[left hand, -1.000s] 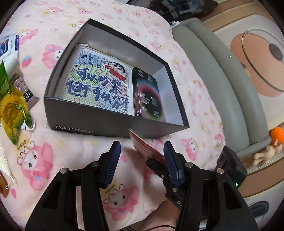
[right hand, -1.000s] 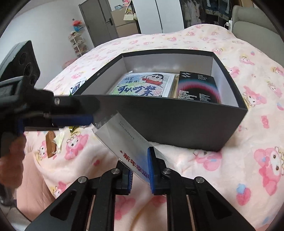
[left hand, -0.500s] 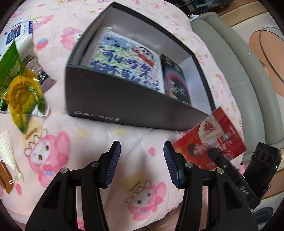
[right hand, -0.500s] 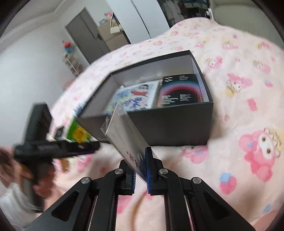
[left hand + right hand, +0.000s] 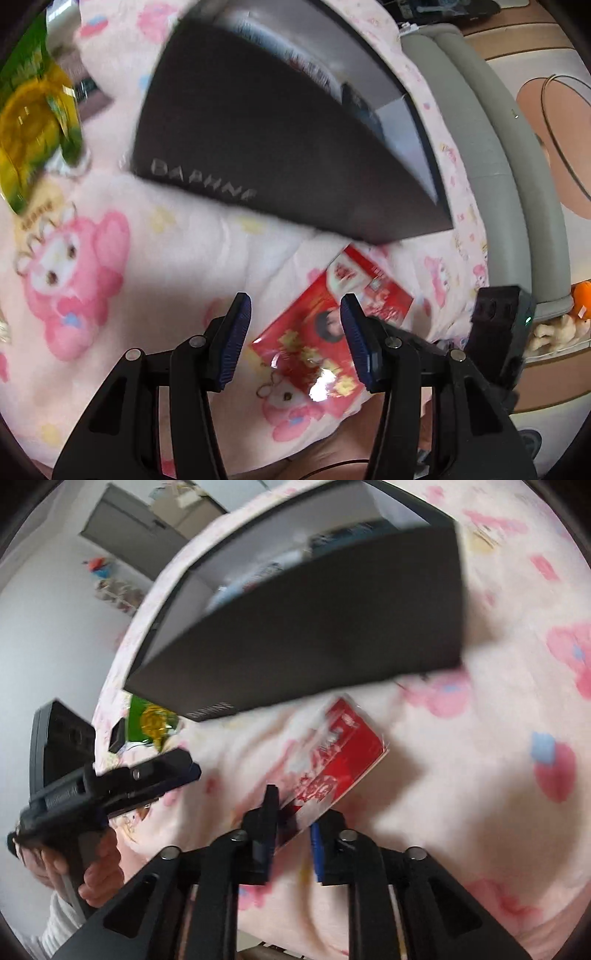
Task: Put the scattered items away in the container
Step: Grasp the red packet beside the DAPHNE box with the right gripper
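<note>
Right wrist view: the right gripper sits at 6 o'clock with its jaws opening. The lower edge of the red packet lies between them; the picture is blurred there, and no pad can be seen pressing on the packet. The packet runs from the jaws toward 1 o'clock and lies on the pink cartoon-print blanket.

At 9 o'clock, the left gripper is carried by a hand with a white sleeve. Its jaws are parted and nothing is between them.

Left wrist view: the left gripper stands released over the blanket. The red packet appears behind its gap and to the right, flat on the blanket, untouched by the blue pads.

Just beyond the packet, toward 12 o'clock, stands the dark open box, lettered on its near wall. The packet is outside the box, just in front of that wall. Flat items lie inside the box; blur prevents identifying them.

At 10 o'clock in the left wrist view, a green and yellow packet lies on the blanket beside the box. It also appears at 9 o'clock in the right wrist view.

At 2 o'clock in the left wrist view, a grey padded edge borders the blanket.
</note>
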### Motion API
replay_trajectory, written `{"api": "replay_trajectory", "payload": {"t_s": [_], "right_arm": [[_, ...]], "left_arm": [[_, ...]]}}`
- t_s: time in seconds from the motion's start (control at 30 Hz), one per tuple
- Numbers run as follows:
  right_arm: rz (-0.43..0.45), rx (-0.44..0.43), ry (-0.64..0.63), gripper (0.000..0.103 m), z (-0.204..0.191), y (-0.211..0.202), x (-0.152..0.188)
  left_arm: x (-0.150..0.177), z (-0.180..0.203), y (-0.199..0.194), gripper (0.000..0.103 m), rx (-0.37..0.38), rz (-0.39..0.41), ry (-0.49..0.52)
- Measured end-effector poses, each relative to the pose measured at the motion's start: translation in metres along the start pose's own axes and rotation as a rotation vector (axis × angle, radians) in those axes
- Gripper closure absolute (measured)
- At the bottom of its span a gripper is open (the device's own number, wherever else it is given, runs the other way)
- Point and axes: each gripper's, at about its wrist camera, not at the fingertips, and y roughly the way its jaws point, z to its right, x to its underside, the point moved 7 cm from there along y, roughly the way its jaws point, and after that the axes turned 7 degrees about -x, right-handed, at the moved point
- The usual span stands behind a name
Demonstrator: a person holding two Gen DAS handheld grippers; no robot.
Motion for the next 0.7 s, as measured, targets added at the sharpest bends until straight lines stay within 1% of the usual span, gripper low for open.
{"api": "replay_trajectory", "payload": {"t_s": [0.03, 0.1, 0.13, 0.2, 0.23, 0.27, 0.33, 0.4, 0.47, 0.5, 0.6, 0.7], "right_arm": [[0.005, 0.016, 0.018, 0.084, 0.005, -0.002, 0.0], [0.014, 0.071, 0.021, 0.076, 0.011, -0.008, -0.002], [0.014, 0.108, 0.01, 0.075, 0.012, -0.011, -0.002], [0.016, 0.165, -0.018, 0.068, 0.015, -0.019, -0.001], [0.016, 0.187, -0.035, 0.068, 0.014, -0.024, 0.0], [0.013, 0.191, -0.046, 0.068, 0.012, -0.028, 0.003], [0.004, 0.162, -0.035, 0.068, 0.012, -0.029, 0.008], [-0.023, 0.129, -0.011, 0.068, 0.017, -0.02, 0.013], [-0.037, 0.128, -0.009, 0.068, 0.019, -0.011, 0.015], [-0.039, 0.114, -0.016, 0.068, 0.017, -0.006, 0.015], [-0.032, 0.093, -0.017, 0.068, 0.015, 0.0, 0.011], [0.015, 0.133, 0.018, 0.068, 0.02, -0.004, 0.001]], "left_arm": [[0.003, 0.0, 0.008, 0.052, 0.002, -0.02, -0.001], [0.007, 0.001, 0.015, 0.052, 0.022, -0.049, -0.005], [0.007, 0.005, 0.02, 0.052, 0.036, -0.064, -0.001], [0.003, 0.014, 0.029, 0.052, 0.043, -0.084, 0.027], [0.001, 0.018, 0.033, 0.052, 0.038, -0.087, 0.046], [0.001, 0.019, 0.035, 0.052, 0.023, -0.087, 0.063], [-0.001, 0.02, 0.045, 0.052, -0.035, -0.084, 0.101], [0.001, 0.019, 0.053, 0.053, -0.057, -0.1, 0.112], [0.004, 0.018, 0.053, 0.054, -0.054, -0.11, 0.116], [0.007, 0.02, 0.05, 0.056, -0.051, -0.118, 0.13], [0.018, 0.024, 0.042, 0.058, -0.04, -0.146, 0.147], [0.041, 0.027, 0.035, 0.058, -0.031, -0.217, 0.147]]}}
